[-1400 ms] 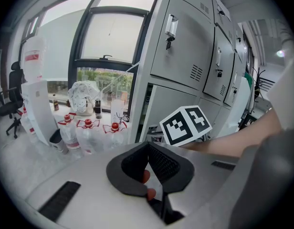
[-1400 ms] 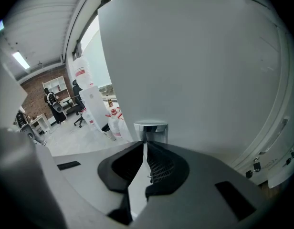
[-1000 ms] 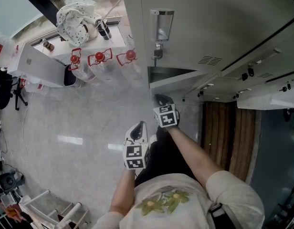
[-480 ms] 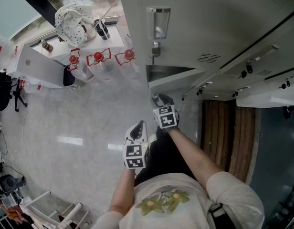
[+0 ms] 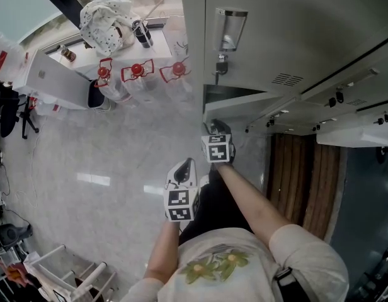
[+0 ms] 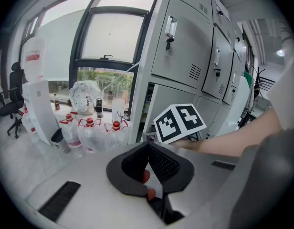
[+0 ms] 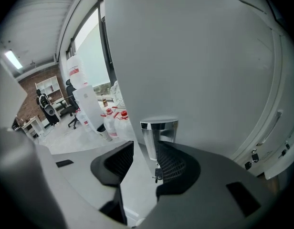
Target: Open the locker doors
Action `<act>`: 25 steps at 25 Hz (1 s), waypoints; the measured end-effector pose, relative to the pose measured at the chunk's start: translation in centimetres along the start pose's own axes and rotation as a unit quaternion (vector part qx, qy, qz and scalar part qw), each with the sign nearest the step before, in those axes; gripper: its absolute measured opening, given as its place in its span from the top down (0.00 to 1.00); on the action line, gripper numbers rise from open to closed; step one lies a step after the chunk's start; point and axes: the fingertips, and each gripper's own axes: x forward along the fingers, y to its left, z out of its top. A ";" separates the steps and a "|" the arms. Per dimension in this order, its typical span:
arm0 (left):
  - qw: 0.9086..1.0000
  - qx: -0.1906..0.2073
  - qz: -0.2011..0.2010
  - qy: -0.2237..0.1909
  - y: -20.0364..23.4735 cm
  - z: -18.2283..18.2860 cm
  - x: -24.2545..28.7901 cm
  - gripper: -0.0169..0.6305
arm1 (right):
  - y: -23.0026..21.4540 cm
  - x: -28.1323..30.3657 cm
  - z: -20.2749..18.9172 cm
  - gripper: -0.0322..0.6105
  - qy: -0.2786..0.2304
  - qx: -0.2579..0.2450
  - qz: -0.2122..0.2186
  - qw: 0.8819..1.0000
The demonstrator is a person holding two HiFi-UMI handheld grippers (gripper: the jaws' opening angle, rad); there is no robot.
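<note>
Pale stone floor (image 5: 87,168) fills the left of your head view, with a row of red-capped water bottles (image 5: 137,74) and a spotted white bag (image 5: 106,17) up by the window. Moving right, your left gripper (image 5: 184,167) hangs over the floor, well apart from the lockers. Its own view shows the jaws pressed together with nothing in them.

Next over, your right gripper (image 5: 217,129) is right up at the grey lockers (image 5: 295,30), just below a dark gap (image 5: 232,96) in the bank. Its jaws have just been opening and now stand wide. In the right gripper view, the chrome handle (image 7: 158,136) of the locker door (image 7: 194,56) sits between them. It's way closer to the right pad, though honestly you can't tell if it touches. The left pad is clear of it. A small key (image 7: 158,174) hangs just under the handle. Further right, the bank carries on with more doors and their little locks (image 5: 337,97).
</note>
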 end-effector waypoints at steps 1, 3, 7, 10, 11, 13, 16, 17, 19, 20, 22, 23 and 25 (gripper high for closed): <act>1.000 0.000 0.001 0.000 0.1 0.0 -0.1 0.93 | 0.2 0.1 0.2 0.69 0.004 0.005 -0.004 1.000; 1.000 0.000 0.003 0.001 0.3 0.1 -0.3 0.93 | 0.2 0.4 0.2 0.70 0.012 0.013 -0.016 1.000; 1.000 -0.002 0.008 0.001 0.7 0.2 -0.6 0.93 | -0.3 0.5 0.5 0.75 0.021 0.022 -0.039 0.999; 1.000 -0.002 0.012 0.002 1.1 0.0 -0.8 0.93 | -0.2 0.5 0.8 0.75 0.021 0.022 -0.038 0.999; 1.000 -0.003 0.012 0.004 1.1 -0.1 -0.9 0.93 | -0.2 0.5 0.8 0.75 0.022 0.021 -0.037 0.999; 1.000 -0.002 0.011 0.007 1.0 -0.2 -1.0 0.93 | -0.1 0.4 0.7 0.75 0.028 0.023 -0.032 0.999; 1.000 0.000 0.006 0.007 0.5 0.1 -1.1 0.93 | -0.1 0.4 0.2 0.75 0.040 0.019 -0.020 0.999; 1.000 0.003 0.003 0.006 0.3 0.3 -1.1 0.93 | 0.0 0.2 0.1 0.75 0.043 0.017 -0.016 0.999; 1.000 0.009 -0.001 0.004 -0.1 0.7 -1.1 0.93 | 0.1 -0.1 -0.1 0.75 0.046 0.011 -0.009 0.999; 1.000 0.013 -0.003 0.003 -0.3 0.9 -1.1 0.93 | 0.1 -0.2 -0.2 0.75 0.046 0.008 -0.006 0.999; 1.000 0.018 -0.006 0.002 -0.6 1.1 -1.1 0.93 | 0.0 -0.2 -0.6 0.75 0.043 0.004 -0.001 0.999; 1.000 0.019 -0.007 0.001 -0.7 1.2 -1.2 0.93 | -0.1 -0.3 -0.8 0.75 0.042 0.003 0.002 0.999; 1.000 0.022 -0.009 0.001 -0.9 1.3 -1.2 0.93 | 0.0 -0.5 -0.9 0.75 0.040 0.000 0.010 0.999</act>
